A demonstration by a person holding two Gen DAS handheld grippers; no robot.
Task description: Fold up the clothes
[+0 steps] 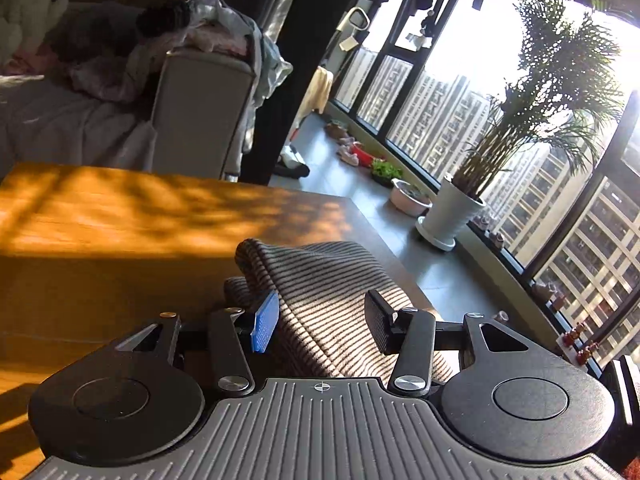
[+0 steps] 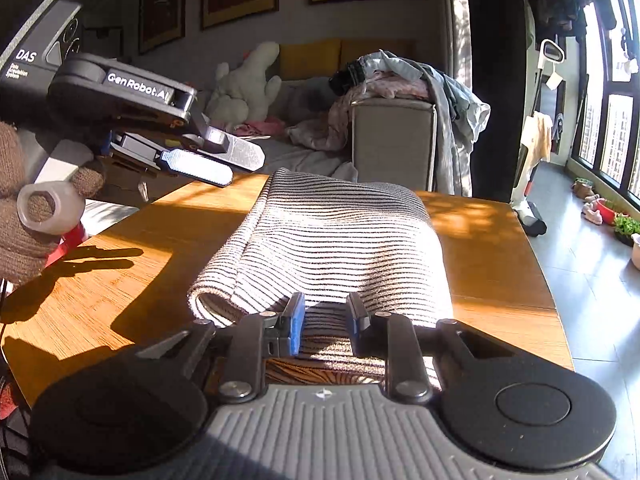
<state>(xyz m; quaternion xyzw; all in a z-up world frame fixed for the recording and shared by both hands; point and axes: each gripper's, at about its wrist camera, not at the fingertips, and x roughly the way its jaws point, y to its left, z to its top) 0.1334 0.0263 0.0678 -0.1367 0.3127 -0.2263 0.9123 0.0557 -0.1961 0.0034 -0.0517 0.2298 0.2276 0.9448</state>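
A black-and-white striped garment (image 2: 332, 240) lies folded in a thick bundle on the wooden table (image 2: 488, 264). My right gripper (image 2: 324, 322) sits at its near edge, jaws partly closed with striped cloth between them. My left gripper (image 1: 320, 320) is open, its fingers wide apart over the same garment (image 1: 320, 280), not pinching it. The left gripper also shows in the right wrist view (image 2: 218, 162), raised above the table left of the garment, held by a gloved hand (image 2: 24, 216).
A grey sofa (image 2: 392, 140) piled with loose clothes (image 2: 400, 76) stands behind the table. Potted plants (image 1: 452, 208) and small items line the floor along the windows at the right. The table edge (image 1: 360, 208) drops to a grey floor.
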